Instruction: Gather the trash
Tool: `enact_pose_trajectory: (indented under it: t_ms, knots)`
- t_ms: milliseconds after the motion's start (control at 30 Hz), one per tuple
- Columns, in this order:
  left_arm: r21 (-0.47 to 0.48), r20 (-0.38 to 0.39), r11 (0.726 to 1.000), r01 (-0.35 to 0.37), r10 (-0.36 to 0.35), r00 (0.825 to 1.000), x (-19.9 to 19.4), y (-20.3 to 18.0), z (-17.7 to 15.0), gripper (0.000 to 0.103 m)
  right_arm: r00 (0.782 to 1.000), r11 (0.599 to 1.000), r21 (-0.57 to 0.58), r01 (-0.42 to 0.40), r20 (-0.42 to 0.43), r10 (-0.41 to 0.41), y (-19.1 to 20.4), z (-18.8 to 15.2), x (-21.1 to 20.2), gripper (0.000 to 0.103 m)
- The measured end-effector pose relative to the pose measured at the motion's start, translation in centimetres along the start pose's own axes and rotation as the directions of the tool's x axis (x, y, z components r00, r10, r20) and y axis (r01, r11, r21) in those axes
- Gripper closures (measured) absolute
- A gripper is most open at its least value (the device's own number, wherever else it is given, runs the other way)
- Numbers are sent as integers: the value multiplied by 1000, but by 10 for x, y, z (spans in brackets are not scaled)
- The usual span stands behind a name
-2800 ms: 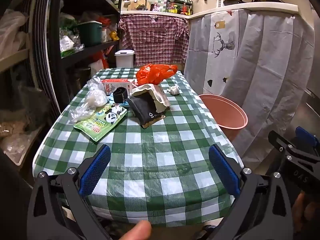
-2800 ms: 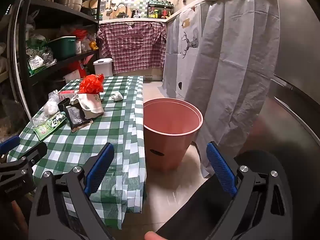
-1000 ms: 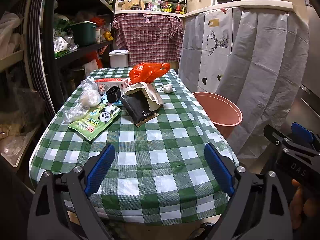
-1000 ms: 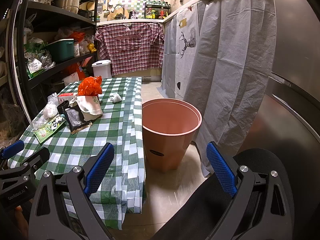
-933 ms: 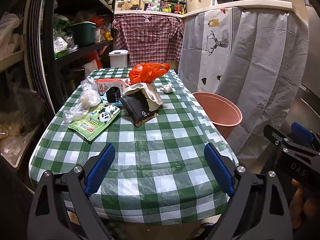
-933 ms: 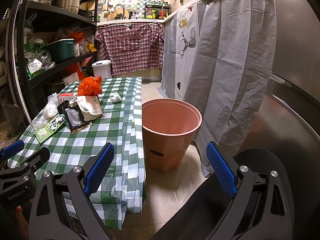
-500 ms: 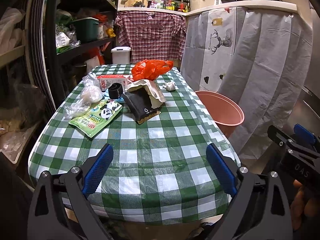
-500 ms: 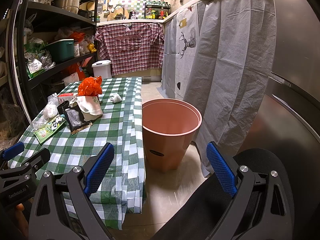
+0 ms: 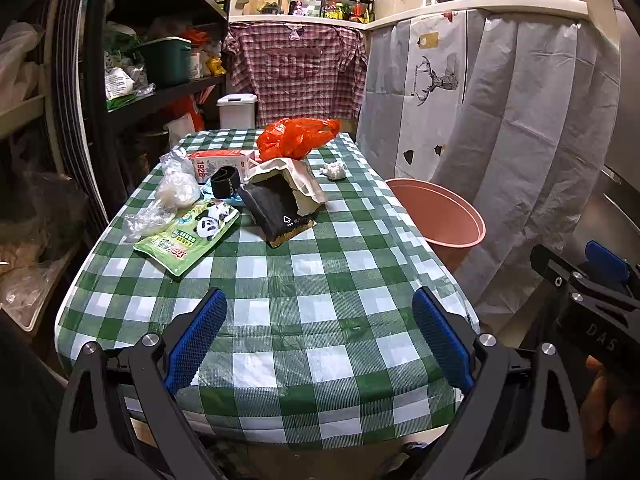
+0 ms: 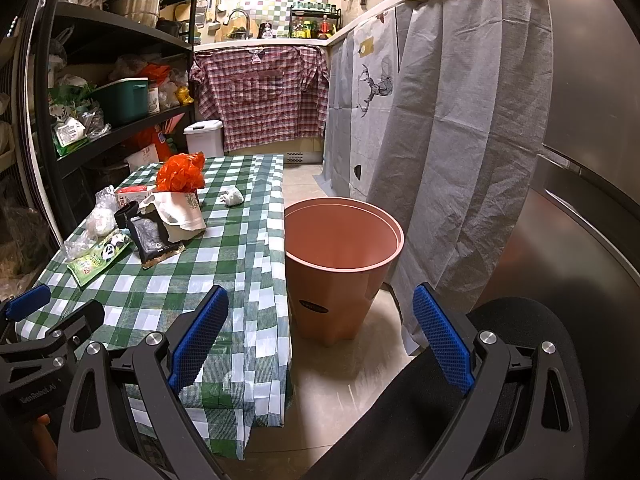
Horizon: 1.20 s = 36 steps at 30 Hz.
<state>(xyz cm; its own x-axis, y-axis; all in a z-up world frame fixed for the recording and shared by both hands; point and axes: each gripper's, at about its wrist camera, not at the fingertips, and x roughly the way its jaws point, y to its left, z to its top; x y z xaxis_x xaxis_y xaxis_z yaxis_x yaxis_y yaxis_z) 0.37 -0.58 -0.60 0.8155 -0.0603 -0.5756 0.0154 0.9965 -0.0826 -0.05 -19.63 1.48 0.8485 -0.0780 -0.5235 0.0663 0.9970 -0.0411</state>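
Both the left claw (image 9: 316,336) and right claw (image 10: 318,332) are hovering spread and empty, barely shifted from a moment ago, while trash including the green pouch (image 9: 188,240) is lying far-left on the table (image 9: 320,320), uncollected.

Left gripper (image 9: 318,334) raised and eased forward over the near edge of the checked table (image 9: 320,320) since 2.8 seconds ago, thumb tip gone from its lower frame, trash pile sitting lower in view, right wrist view barely shifted.
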Motion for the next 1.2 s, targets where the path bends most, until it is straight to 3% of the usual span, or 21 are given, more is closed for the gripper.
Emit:
enact_pose_trajectory:
  t_ms: [300, 433, 667, 867, 1000, 1200]
  knots:
    - [-27, 14, 1000, 3, -2, 1000, -5, 7, 3, 12, 1000, 1000, 9, -9, 0, 9, 0, 4, -2, 11]
    - [-46, 58, 999, -19, 21, 998, -11, 14, 15, 12, 998, 998, 0, -56, 3, 56, 5, 14, -2, 12]
    - [-65, 95, 995, -82, 88, 992, -12, 21, 29, 25, 986, 985, -70, -158, 36, 161, 33, 37, 10, 28]
    - [-70, 96, 994, -84, 90, 991, -12, 23, 44, 35, 964, 960, -107, -259, 40, 265, 57, 68, 27, 36]
    - [-56, 105, 995, -80, 85, 991, -13, 27, 62, 35, 945, 940, -123, -317, 47, 325, 71, 91, 41, 47]
    - [-35, 141, 996, -87, 91, 986, -14, 40, 95, 50, 912, 912, -117, -394, 70, 403, 79, 123, 64, 57]
